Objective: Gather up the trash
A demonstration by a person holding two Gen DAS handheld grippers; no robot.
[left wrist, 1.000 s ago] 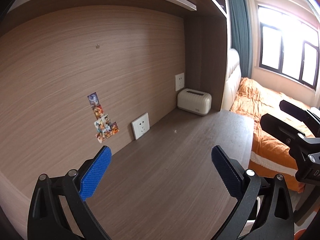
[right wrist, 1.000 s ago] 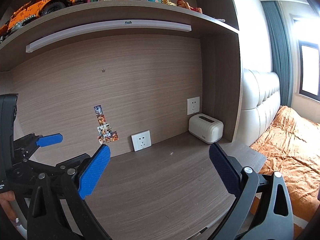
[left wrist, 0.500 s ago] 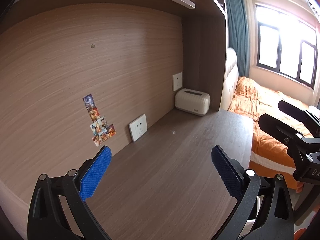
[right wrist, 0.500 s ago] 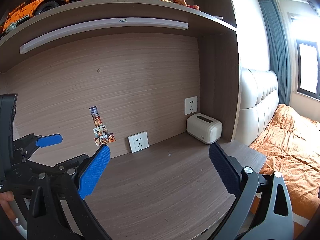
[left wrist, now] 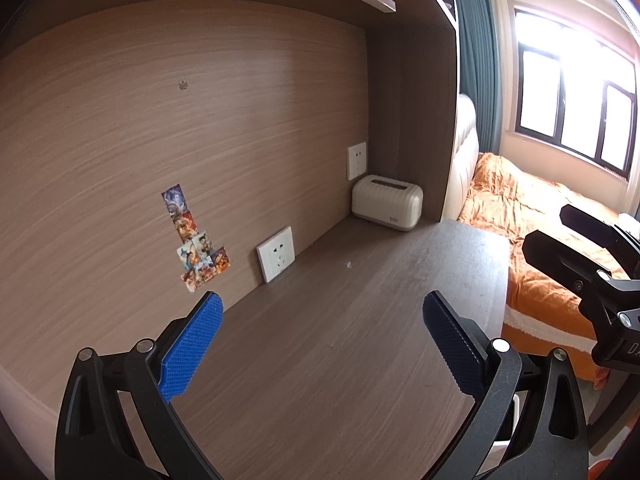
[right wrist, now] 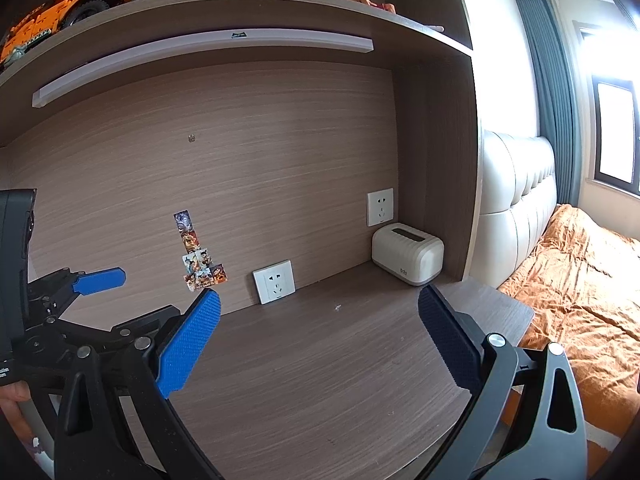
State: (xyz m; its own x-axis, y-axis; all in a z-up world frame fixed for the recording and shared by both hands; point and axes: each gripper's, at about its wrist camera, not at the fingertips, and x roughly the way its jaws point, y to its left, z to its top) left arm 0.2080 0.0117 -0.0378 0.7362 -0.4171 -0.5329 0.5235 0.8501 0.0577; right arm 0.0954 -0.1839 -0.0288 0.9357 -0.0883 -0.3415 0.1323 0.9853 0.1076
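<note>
A tiny white scrap (left wrist: 349, 265) lies on the brown desk (left wrist: 320, 360), also seen as the scrap (right wrist: 338, 307) in the right wrist view; I see no other trash. My left gripper (left wrist: 320, 340) hovers open above the desk's near part with nothing between its blue pads. My right gripper (right wrist: 320, 336) is open too and holds nothing. Both are well short of the scrap. From the left wrist view the right gripper shows as black fingers (left wrist: 560, 256) beyond the desk's right edge. One blue pad (right wrist: 100, 280) of the left gripper shows at the left.
A cream box (right wrist: 407, 254) sits in the desk's far right corner. Wall sockets (right wrist: 274, 282) and stickers (right wrist: 198, 256) are on the back panel. A shelf (right wrist: 240, 4) with books and an orange toy truck hangs above. An orange bed (right wrist: 580, 280) lies to the right.
Both views have shifted slightly, with the stickers and sockets drifting a little left in frame. Both grippers stay open and hold nothing.
</note>
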